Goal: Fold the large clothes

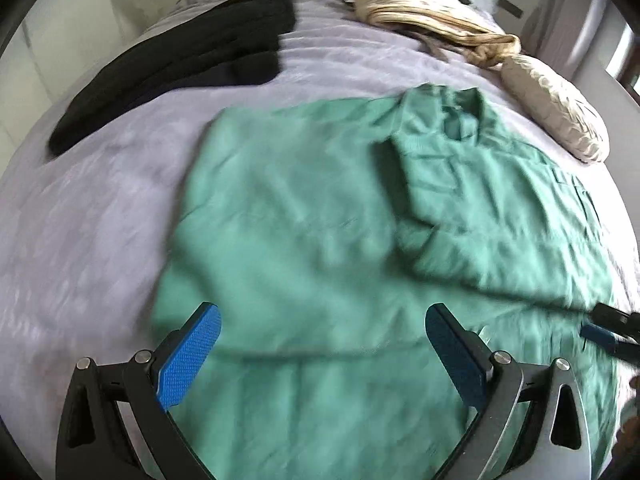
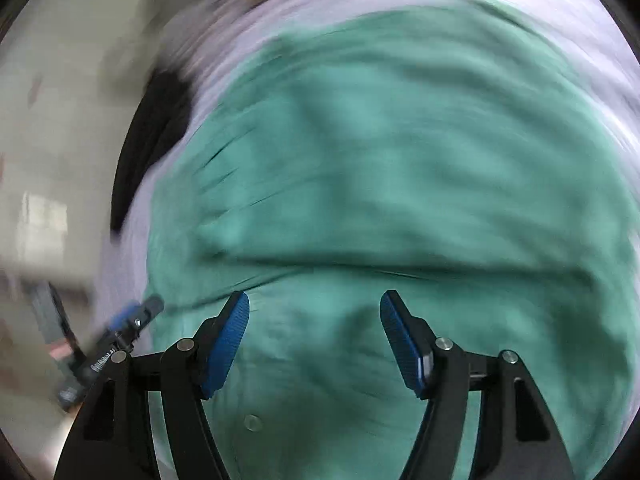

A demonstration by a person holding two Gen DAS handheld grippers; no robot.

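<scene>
Nearest the left wrist lens, the left gripper stands with its two blue pads wide apart and nothing between them, hovering over the green shirt. The right gripper is likewise spread wide and empty above the same shirt; its view is heavily smeared by motion blur, so fabric detail there is hard to read.

The bed, covered in a pale lilac-grey sheet, fills most of the left view and is cut off at every edge. The one green shirt lies spread on it at the centre and right, with one sleeve folded across the body and the collar toward the far side; its near hem runs out of frame under the grippers. A single pale button shows low in the right view.

One black garment lies on the far left of the bed, well apart from the shirt. One beige striped bundle sits at the far end, and one cream cushion lies just beside the shirt's collar side.

In the right view the left gripper's tip appears at the shirt's edge, bearing white lettering too blurred to read.
</scene>
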